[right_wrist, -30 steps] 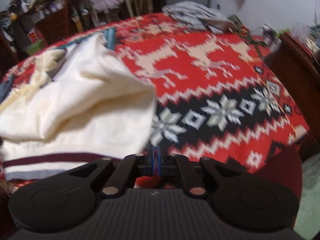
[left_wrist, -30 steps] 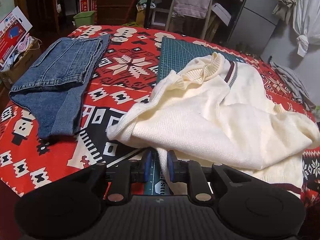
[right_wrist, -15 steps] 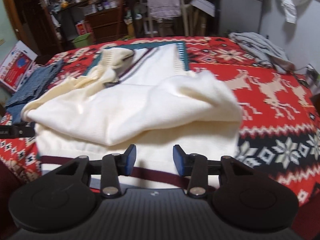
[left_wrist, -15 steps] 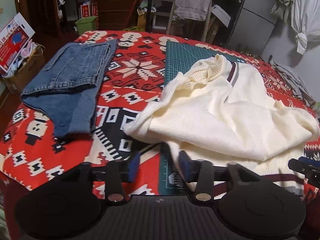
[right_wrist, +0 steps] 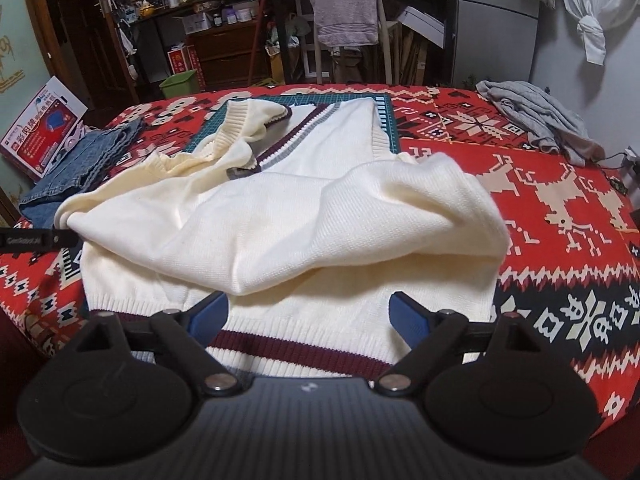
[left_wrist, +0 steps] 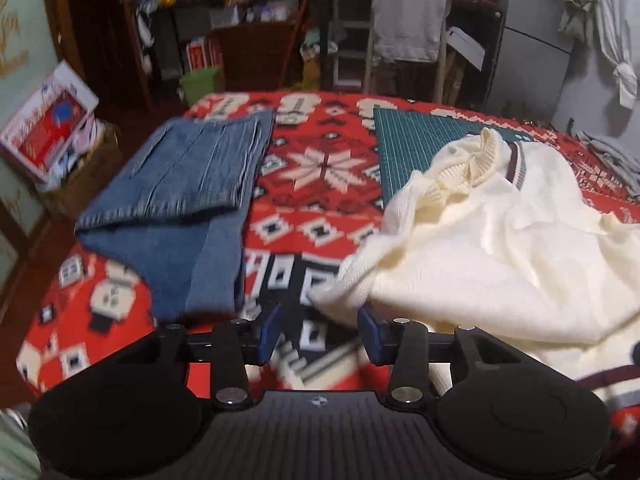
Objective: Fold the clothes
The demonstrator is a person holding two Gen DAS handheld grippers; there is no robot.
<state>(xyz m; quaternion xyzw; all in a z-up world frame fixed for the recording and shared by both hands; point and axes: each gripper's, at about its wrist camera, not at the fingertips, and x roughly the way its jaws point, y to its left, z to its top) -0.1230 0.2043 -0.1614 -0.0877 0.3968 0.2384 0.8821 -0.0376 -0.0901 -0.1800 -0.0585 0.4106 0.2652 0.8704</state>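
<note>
A cream knit sweater (right_wrist: 280,224) with maroon and grey trim lies on the table, its sleeves folded across the body. In the left wrist view the same sweater (left_wrist: 500,248) fills the right side. My left gripper (left_wrist: 318,332) is open at the sweater's near left sleeve end, holding nothing. My right gripper (right_wrist: 308,316) is open wide above the maroon-striped hem, empty. A tip of the left gripper (right_wrist: 36,238) shows at the left edge of the right wrist view. Folded blue jeans (left_wrist: 180,200) lie on the left of the table.
A red, black and white patterned cloth (right_wrist: 560,208) covers the table. A green cutting mat (left_wrist: 416,140) lies under the sweater's collar. A crumpled grey garment (right_wrist: 536,116) sits at the far right. A chair with a towel (right_wrist: 344,4) and cluttered shelves stand behind.
Both grippers have let go of the sweater and opened. The sleeve now lies across the body. Both grippers have pulled back toward the near table edge.
</note>
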